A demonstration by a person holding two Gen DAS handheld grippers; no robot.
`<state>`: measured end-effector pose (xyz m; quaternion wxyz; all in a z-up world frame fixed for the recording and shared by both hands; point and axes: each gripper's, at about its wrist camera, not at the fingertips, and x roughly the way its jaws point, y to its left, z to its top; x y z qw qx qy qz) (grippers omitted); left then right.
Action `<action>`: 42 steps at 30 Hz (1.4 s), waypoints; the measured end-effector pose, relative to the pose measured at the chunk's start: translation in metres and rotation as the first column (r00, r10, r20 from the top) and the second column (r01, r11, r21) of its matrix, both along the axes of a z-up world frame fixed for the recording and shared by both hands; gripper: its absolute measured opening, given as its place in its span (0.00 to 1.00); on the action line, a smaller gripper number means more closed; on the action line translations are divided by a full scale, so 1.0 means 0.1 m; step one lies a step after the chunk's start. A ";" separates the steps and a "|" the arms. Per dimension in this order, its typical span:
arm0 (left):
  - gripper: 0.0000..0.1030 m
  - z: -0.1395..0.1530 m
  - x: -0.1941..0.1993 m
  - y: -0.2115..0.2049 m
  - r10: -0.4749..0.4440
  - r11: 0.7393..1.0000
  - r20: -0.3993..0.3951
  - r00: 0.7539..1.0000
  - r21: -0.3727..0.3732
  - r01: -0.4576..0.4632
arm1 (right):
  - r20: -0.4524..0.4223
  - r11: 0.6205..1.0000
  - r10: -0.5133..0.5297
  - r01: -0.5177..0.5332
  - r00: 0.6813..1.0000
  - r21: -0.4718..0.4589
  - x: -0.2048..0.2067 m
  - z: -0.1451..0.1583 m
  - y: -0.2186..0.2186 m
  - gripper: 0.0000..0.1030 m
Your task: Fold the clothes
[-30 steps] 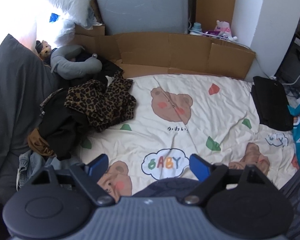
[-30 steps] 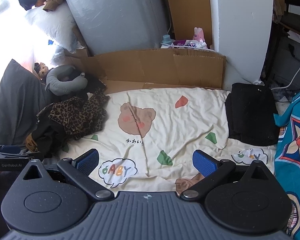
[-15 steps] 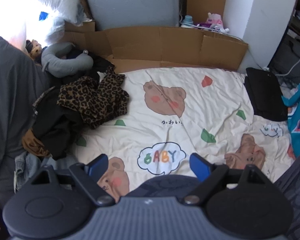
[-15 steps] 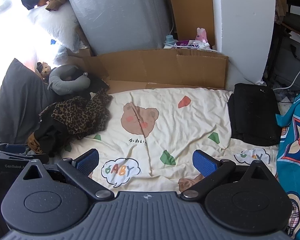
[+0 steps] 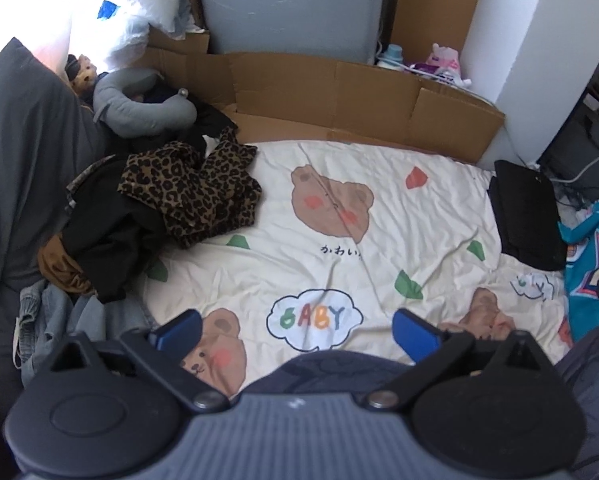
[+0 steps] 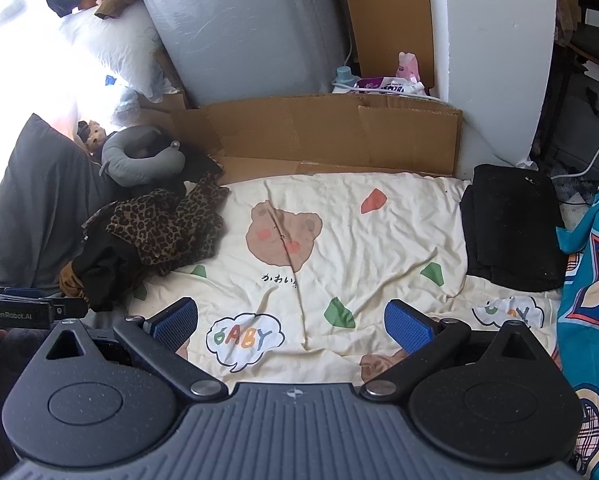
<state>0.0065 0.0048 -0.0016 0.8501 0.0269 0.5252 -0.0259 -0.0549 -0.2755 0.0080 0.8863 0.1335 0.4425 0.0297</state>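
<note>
The cream cotton bed sheet printed with brown bears [image 5: 379,248] covers most of the bed and lies bare in the middle. At about ten o'clock on it sits the heap of unfolded clothes [image 5: 139,220], topped by a crumpled leopard-print fabric garment [image 5: 191,192] over black pieces, with a bit of mustard cloth and pale denim spilling out below. All of it looks soft and light, limp enough to sag and drag its neighbours along (the leopard piece seems tangled with the black one under it). I'd judge a free edge or corner of the leopard garment, on its sheet side, the best place to pinch. At three o'clock a black folded garment [image 6: 511,228] lies flat at the sheet's edge, apparently done. The left claw [image 5: 295,332] hangs wide apart and empty above the "BABY" cloud; the right claw [image 6: 291,320] is likewise spread wide, holding nothing.
</note>
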 end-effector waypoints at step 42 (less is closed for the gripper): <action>1.00 -0.12 0.09 0.40 0.105 0.991 -0.007 0.994 -0.078 -0.105 | 0.006 0.995 -0.036 0.035 0.999 0.096 0.03 -0.05 -0.10 0.99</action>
